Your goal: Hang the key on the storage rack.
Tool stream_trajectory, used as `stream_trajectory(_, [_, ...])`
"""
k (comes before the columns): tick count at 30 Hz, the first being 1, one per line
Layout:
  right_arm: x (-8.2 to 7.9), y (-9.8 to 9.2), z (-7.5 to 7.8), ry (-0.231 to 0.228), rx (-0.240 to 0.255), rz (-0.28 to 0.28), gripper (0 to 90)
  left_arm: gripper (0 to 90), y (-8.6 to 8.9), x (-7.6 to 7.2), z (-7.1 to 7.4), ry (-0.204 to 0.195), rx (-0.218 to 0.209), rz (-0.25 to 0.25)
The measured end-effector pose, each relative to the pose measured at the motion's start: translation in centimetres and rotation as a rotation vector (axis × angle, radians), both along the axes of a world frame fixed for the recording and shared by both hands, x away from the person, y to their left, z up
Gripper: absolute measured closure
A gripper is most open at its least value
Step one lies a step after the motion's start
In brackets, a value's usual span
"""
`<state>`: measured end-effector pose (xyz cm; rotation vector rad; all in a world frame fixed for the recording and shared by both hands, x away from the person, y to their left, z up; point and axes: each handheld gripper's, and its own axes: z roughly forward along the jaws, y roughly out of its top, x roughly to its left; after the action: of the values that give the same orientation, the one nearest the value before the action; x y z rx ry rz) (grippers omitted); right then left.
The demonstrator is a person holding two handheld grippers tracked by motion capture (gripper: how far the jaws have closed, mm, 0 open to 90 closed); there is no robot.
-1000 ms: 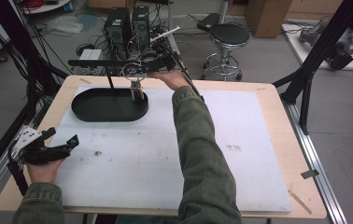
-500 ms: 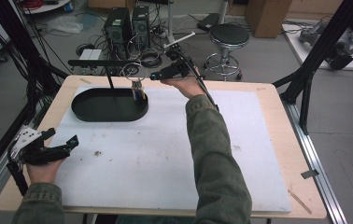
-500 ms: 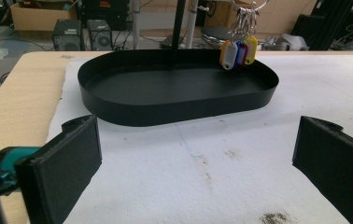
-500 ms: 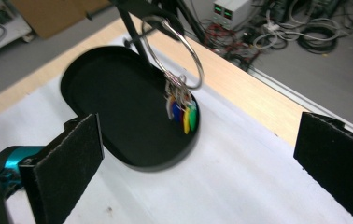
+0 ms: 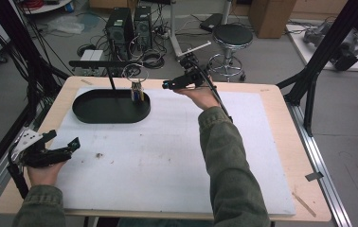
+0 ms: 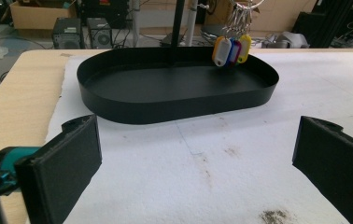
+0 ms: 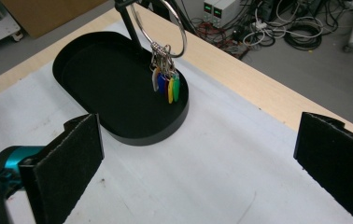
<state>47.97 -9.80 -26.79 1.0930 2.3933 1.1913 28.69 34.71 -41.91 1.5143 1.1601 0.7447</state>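
Note:
A black oval tray (image 5: 87, 109) lies on the white mat at the back left. A thin post rises from it and carries a horizontal bar (image 5: 96, 63). From the bar's right end hangs a metal key ring (image 7: 158, 23) with several coloured tags (image 5: 138, 93). My right gripper (image 5: 166, 85) is held in the air just right of the ring, apart from it, open and holding nothing. My left gripper (image 5: 63, 140) rests low at the table's front left, also open, and faces the tray (image 6: 179, 98) and the tags (image 6: 230, 49).
The white mat (image 5: 167, 156) covers most of the wooden table (image 5: 281, 94). A dark smudge (image 5: 99, 155) marks the mat near my left gripper. Beyond the far edge are computer cases, cables and a stool (image 5: 232, 35).
My right gripper has drawn back to the right, away from the key ring, which stays hanging on the bar. My left gripper has not moved.

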Motion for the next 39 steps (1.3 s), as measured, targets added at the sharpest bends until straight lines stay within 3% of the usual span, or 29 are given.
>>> stream_trajectory(6, [-0.8, -0.8, -0.4, 0.009, -0.044, -0.001, 0.5, 1.7, 0.0, 0.0, 0.0, -0.001, -0.002, 0.0])
stream_trajectory(27, [-3.9, -5.6, -2.9, 0.004, -0.035, -0.044, 0.5, 1.7, -0.1, 0.0, 0.0, 0.007, 0.008, -0.003])
stream_trajectory(30, [-4.5, -7.0, -3.3, 0.003, -0.003, -0.068, 0.5, 1.7, -0.1, 0.0, 0.0, 0.006, 0.009, -0.004])
stream_trajectory(39, [-6.1, -10.2, -4.6, -0.006, 0.027, -0.117, 0.5, 1.7, 0.0, -0.1, 0.0, 0.011, 0.014, -0.003])
